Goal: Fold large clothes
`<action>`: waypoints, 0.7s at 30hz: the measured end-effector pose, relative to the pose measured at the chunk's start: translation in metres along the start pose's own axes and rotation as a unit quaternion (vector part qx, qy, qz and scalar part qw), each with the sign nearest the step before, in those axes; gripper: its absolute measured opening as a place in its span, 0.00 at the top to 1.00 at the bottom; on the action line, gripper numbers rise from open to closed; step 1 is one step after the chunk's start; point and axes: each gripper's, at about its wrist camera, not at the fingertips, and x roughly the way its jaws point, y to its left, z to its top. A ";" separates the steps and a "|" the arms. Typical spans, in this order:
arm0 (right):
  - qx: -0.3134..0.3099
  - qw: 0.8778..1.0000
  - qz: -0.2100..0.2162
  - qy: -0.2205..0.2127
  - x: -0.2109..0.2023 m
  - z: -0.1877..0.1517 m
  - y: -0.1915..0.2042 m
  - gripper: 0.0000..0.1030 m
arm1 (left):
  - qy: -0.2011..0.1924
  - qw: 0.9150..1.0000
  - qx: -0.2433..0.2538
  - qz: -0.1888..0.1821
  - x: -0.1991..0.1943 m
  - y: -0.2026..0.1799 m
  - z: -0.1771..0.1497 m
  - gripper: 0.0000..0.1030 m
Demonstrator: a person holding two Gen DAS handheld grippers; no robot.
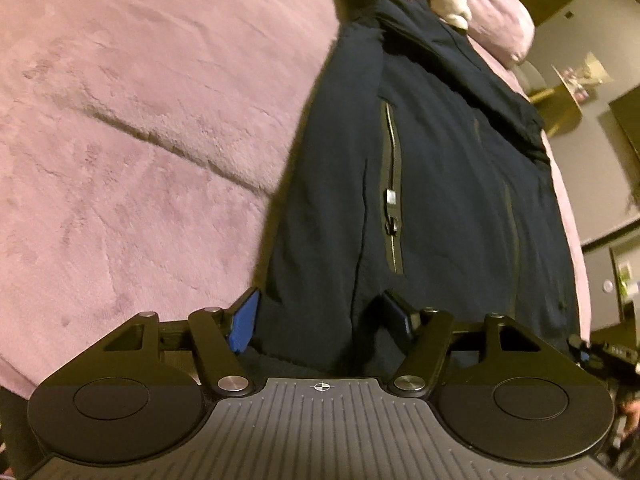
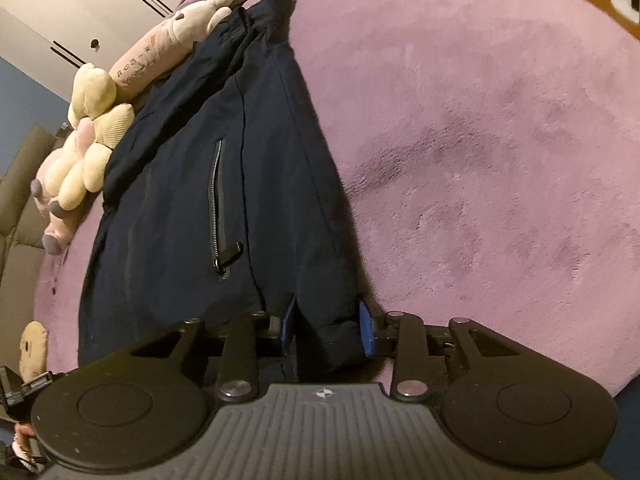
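Note:
A dark navy jacket [image 1: 440, 168] with zipped pockets lies lengthwise on a pink plush bed cover [image 1: 140, 140]. My left gripper [image 1: 324, 320] is at the jacket's near hem, its jaws wide apart with the hem's left corner between them. The jacket also shows in the right wrist view [image 2: 192, 184]. My right gripper [image 2: 328, 328] is at the hem's right corner, with a fold of the fabric between its blue pads [image 2: 366, 330], narrower than the left. The grip itself is hidden by the cloth.
Plush toys [image 2: 100, 120] lie along the jacket's far side, one also in the left wrist view [image 1: 452, 0]. A pink pillow [image 1: 504, 20] sits behind. The pink bed cover [image 2: 480, 140] spreads wide beside the jacket. Room furniture [image 1: 568, 96] stands beyond the bed.

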 end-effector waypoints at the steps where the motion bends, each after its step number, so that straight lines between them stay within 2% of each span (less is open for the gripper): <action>1: 0.002 1.000 0.004 0.003 0.000 0.001 0.000 0.66 | 0.004 1.000 0.001 0.003 0.000 0.002 -0.001 0.32; 6: 0.015 1.000 0.022 0.013 0.001 0.006 -0.004 0.60 | 0.006 0.999 -0.030 -0.009 0.000 0.008 0.001 0.32; 7: 0.018 0.999 0.026 0.014 0.001 0.006 -0.005 0.59 | 0.006 0.999 -0.035 -0.011 -0.001 0.009 0.000 0.34; 8: 0.022 0.999 0.031 0.016 0.002 0.007 -0.006 0.59 | 0.007 0.999 -0.038 -0.012 -0.002 0.009 0.000 0.38; 10: 0.019 0.999 0.033 0.017 0.001 0.006 -0.005 0.60 | 0.010 0.999 -0.038 -0.007 -0.004 0.009 0.000 0.53; 12: 0.006 0.999 0.028 0.020 0.001 0.006 -0.002 0.77 | 0.012 0.999 -0.040 -0.016 -0.007 0.009 0.001 0.65; 14: 0.002 0.999 0.033 0.020 -0.002 0.008 0.000 0.78 | 0.011 0.999 -0.044 -0.025 -0.011 0.009 0.004 0.74; 16: 0.001 0.999 0.050 0.019 -0.005 0.010 0.001 0.79 | 0.007 0.998 -0.050 -0.036 -0.014 0.010 0.005 0.75; 18: 0.005 0.998 0.061 0.020 -0.005 0.012 0.002 0.76 | 0.013 0.999 -0.042 -0.026 -0.010 0.009 0.005 0.72; 21: -0.004 0.998 0.042 0.035 0.003 0.012 0.007 0.71 | 0.020 0.999 -0.041 -0.018 -0.005 0.008 0.005 0.71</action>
